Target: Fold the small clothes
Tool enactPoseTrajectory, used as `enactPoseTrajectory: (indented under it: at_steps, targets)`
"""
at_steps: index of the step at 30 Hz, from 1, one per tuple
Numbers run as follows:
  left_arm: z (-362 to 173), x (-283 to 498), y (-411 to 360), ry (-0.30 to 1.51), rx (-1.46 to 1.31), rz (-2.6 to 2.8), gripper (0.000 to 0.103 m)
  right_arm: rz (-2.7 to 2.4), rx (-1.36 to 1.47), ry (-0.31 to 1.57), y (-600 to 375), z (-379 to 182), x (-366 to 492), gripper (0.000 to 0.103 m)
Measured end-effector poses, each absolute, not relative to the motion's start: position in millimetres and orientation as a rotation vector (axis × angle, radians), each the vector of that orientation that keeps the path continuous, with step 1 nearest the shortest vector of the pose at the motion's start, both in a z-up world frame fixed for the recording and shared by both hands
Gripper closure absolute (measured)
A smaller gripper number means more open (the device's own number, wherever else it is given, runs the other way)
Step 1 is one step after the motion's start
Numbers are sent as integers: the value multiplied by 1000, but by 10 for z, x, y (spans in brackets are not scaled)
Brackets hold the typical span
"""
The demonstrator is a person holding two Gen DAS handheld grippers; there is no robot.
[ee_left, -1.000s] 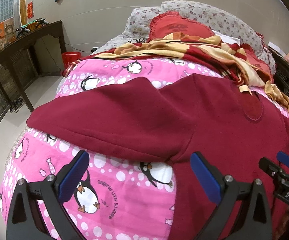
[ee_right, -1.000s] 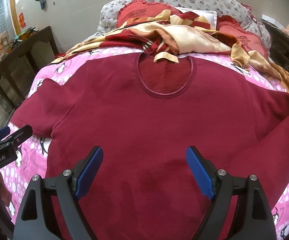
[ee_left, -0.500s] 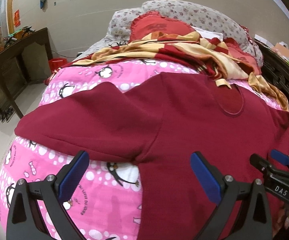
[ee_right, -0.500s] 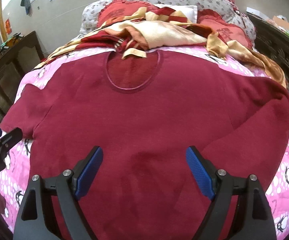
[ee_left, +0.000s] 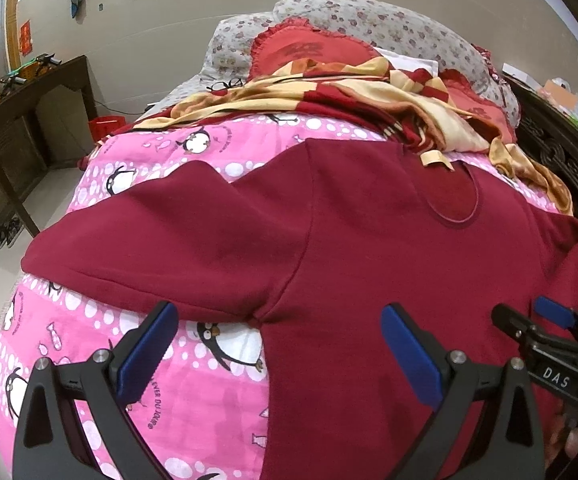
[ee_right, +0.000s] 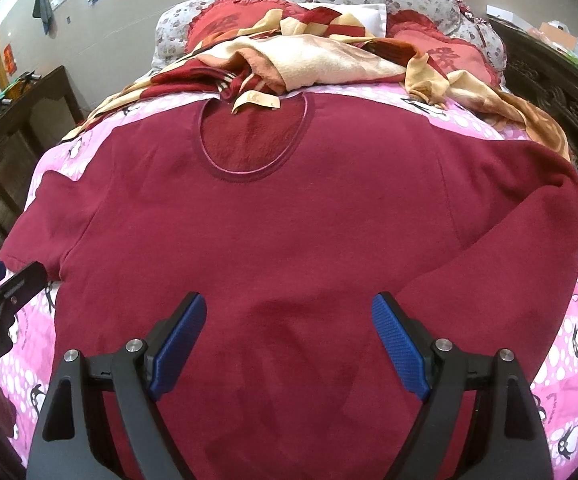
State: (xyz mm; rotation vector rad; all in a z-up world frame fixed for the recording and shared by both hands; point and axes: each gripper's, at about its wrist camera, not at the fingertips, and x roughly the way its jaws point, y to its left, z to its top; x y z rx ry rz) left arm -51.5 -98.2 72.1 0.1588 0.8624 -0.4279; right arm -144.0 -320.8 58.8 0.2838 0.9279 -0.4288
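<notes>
1. Left wrist view: your left gripper (ee_left: 277, 354) hangs with its jaws spread wide and nothing between them, above the armpit of the maroon top (ee_left: 369, 240). The top lies flat, front up, on the pink penguin bedspread (ee_left: 193, 392), its left sleeve (ee_left: 161, 248) stretched out sideways. The fabric looks soft, thick and fleecy, so expect it to drape and sag; it should not slip from the pads. Judging from here, pinch the sleeve cuff or the shoulder seam. The bedspread print reads partly "...EVER DU JOU...". The right gripper (ee_left: 549, 320) carries "DAS".

2. Right wrist view: your right gripper (ee_right: 289, 344) is likewise wide apart and empty, over the lower body of the top. The right sleeve (ee_right: 529, 248) bends downward. A tan neck tag (ee_right: 255, 100) shows; its print is too small to read.
</notes>
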Motion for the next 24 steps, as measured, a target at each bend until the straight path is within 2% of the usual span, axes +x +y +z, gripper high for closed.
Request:
enactPoseTrajectory:
  at_steps: [6, 14, 16, 21, 24]
  targets:
    - [687, -333, -670, 909, 78, -408, 0, -404, 282, 932, -3158, 586, -1373, 0]
    - [621, 233, 354, 946, -69, -200, 1, -369, 298, 917, -3074, 604, -1317, 0]
    - [597, 397, 649, 958, -150, -161, 4, -358, 300, 926, -3055, 592, -1288, 0]
    - [417, 830, 1407, 1023, -463, -89, 18, -344, 297, 941, -3003, 559, -1243, 0]
    - [284, 985, 1788, 1002, -649, -26, 19, -333, 295, 952, -2970, 539, -1207, 0]
